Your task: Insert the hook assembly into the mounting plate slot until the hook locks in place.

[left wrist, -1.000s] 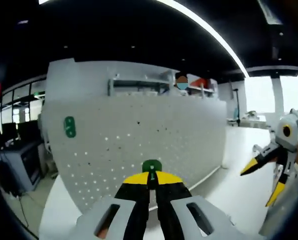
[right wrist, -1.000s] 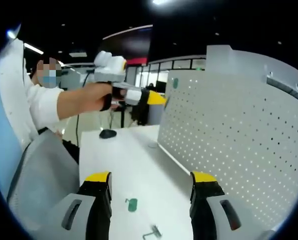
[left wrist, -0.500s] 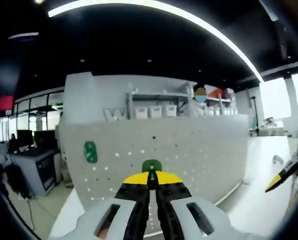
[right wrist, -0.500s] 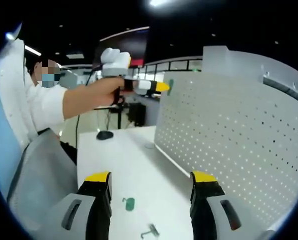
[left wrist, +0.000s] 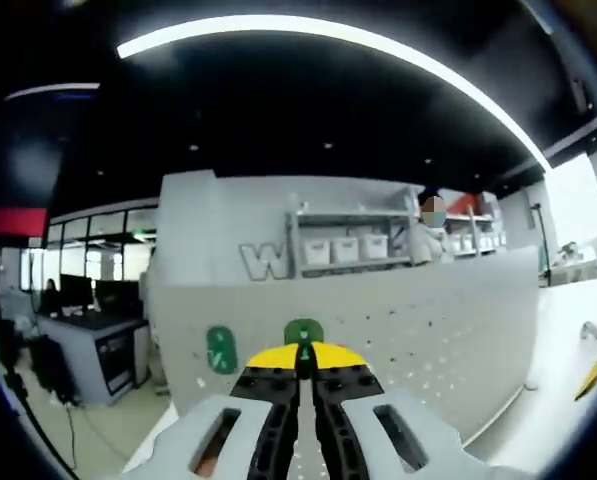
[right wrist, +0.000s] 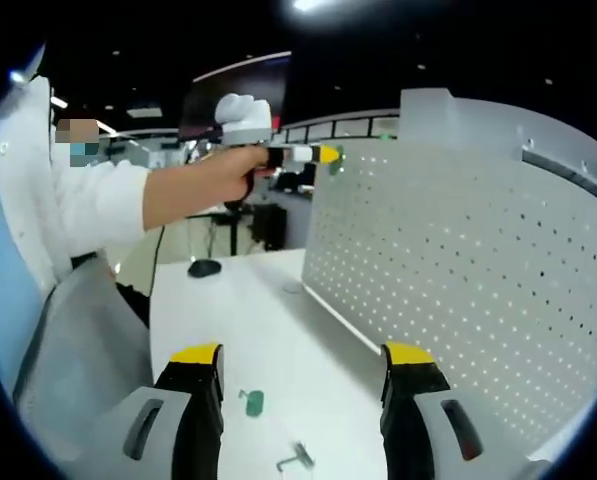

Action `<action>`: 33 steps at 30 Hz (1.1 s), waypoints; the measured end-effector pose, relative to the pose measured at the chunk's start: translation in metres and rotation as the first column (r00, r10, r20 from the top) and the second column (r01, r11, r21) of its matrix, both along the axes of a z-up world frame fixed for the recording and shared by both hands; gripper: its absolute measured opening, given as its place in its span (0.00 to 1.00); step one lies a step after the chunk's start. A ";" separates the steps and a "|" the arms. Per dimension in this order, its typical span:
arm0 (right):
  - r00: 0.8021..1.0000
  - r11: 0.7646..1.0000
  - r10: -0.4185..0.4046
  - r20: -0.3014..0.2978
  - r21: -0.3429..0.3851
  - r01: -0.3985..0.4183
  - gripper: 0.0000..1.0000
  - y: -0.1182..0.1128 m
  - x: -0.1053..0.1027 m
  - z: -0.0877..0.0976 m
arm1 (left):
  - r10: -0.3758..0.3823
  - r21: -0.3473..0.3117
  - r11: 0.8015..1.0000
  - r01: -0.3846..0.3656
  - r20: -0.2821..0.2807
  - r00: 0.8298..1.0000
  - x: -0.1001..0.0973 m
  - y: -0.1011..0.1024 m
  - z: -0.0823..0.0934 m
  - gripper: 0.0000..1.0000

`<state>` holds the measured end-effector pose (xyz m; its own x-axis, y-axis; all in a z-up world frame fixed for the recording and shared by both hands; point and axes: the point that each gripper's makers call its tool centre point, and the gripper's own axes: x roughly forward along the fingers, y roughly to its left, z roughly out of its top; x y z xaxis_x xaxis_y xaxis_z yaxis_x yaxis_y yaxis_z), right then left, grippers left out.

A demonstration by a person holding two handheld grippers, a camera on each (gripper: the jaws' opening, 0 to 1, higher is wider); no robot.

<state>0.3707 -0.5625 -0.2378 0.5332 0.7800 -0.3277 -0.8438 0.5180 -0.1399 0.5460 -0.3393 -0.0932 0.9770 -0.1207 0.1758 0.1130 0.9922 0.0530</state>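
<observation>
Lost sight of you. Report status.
Left gripper shut on green hook, near pegboard. Right gripper open over table. Nothing blocking.

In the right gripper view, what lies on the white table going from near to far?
Metal hook → green piece → small round disc → dark mouse-like object.
</observation>
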 end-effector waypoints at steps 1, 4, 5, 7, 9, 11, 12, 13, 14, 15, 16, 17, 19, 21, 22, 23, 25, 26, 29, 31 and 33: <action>1.000 1.000 -0.001 -0.001 0.000 0.001 0.64 0.000 0.000 -0.001 | 0.005 0.001 1.000 -0.005 0.005 1.000 0.001 0.001 0.001 0.03; 1.000 1.000 -0.004 -0.003 0.000 0.004 0.64 0.000 0.002 -0.002 | 0.016 0.004 1.000 -0.016 0.015 1.000 0.005 0.001 0.001 0.03; 1.000 1.000 -0.004 -0.002 0.002 0.004 0.64 0.000 0.002 -0.002 | 0.020 0.004 1.000 -0.020 0.016 1.000 0.006 0.001 0.001 0.03; 1.000 1.000 -0.005 -0.002 0.005 0.005 0.64 0.000 0.003 -0.002 | 0.027 0.007 1.000 -0.028 0.024 0.999 0.010 0.003 0.001 0.03; 1.000 1.000 -0.008 -0.002 0.004 0.008 0.63 -0.001 0.004 -0.002 | 0.038 0.019 0.999 -0.039 0.034 0.999 0.013 0.003 0.002 0.03; 1.000 1.000 -0.013 0.000 0.004 0.013 0.63 -0.003 0.004 -0.002 | 0.035 0.017 0.999 -0.036 0.036 0.999 0.017 0.002 0.002 0.03; 1.000 1.000 -0.016 0.000 0.006 0.016 0.63 -0.005 0.005 -0.001 | 0.039 0.017 0.999 -0.040 0.036 0.999 0.018 0.002 0.001 0.03; 1.000 1.000 -0.019 0.001 0.006 0.019 0.63 -0.006 0.005 -0.001 | 0.042 0.017 0.999 -0.043 0.040 0.998 0.020 0.003 0.001 0.03; 1.000 1.000 -0.022 0.001 0.007 0.022 0.63 -0.007 0.006 0.000 | 0.043 0.013 0.999 -0.044 0.040 0.998 0.021 0.003 0.001 0.03; 1.000 1.000 -0.025 0.001 0.008 0.025 0.63 -0.008 0.006 0.000 | 0.050 0.010 0.999 -0.051 0.042 0.998 0.022 0.004 0.000 0.03; 1.000 1.000 -0.028 0.000 0.007 0.028 0.63 -0.009 0.007 -0.001 | 0.052 0.008 0.999 -0.053 0.042 0.998 0.022 0.004 0.000 0.03; 1.000 1.000 -0.030 -0.001 0.005 0.030 0.63 -0.010 0.007 -0.001 | 0.055 0.000 0.999 -0.055 0.043 0.998 0.022 0.004 0.000 0.03; 0.999 0.999 -0.034 -0.003 0.006 0.034 0.63 -0.011 0.008 -0.002 | 0.064 -0.002 0.998 -0.063 0.047 0.997 0.022 0.005 0.001 0.03; 0.999 0.999 -0.036 -0.004 0.006 0.036 0.63 -0.011 0.008 -0.002 | 0.070 -0.007 0.998 -0.070 0.049 0.996 0.022 0.006 0.001 0.03; 0.999 0.999 -0.037 -0.006 0.005 0.038 0.63 -0.012 0.008 -0.003 | 0.073 -0.009 0.997 -0.072 0.050 0.996 0.022 0.007 0.001 0.03; 0.999 0.999 -0.038 -0.007 0.004 0.038 0.63 -0.012 0.009 -0.003 | 0.072 -0.017 0.997 -0.071 0.048 0.996 0.023 0.007 0.001 0.03; 0.999 0.999 -0.040 -0.008 0.004 0.040 0.63 -0.012 0.010 -0.003 | 0.076 -0.012 0.997 -0.076 0.047 0.996 0.024 0.007 0.000 0.03; 0.999 0.999 -0.040 -0.007 0.004 0.040 0.63 -0.013 0.010 -0.003 | 0.074 -0.016 0.997 -0.074 0.047 0.996 0.025 0.008 0.000 0.03; 0.999 0.999 -0.041 -0.008 0.001 0.041 0.63 -0.012 0.011 -0.003 | 0.070 -0.010 0.998 -0.070 0.048 0.996 0.025 0.006 0.000 0.03; 0.999 0.999 -0.039 -0.007 -0.001 0.039 0.63 -0.012 0.011 -0.002 | 0.073 0.003 0.997 -0.073 0.046 0.996 0.026 0.006 0.000 0.03; 0.999 0.999 -0.036 -0.005 0.000 0.036 0.63 -0.011 0.011 -0.001 | 0.075 0.005 0.997 -0.075 0.039 0.996 0.027 0.007 -0.002 0.03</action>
<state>0.3820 -0.5730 -0.2388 0.5595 0.7600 -0.3306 -0.8251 0.5483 -0.1361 0.5726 -0.3319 -0.0950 0.9757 -0.0489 0.2135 0.0363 0.9974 0.0628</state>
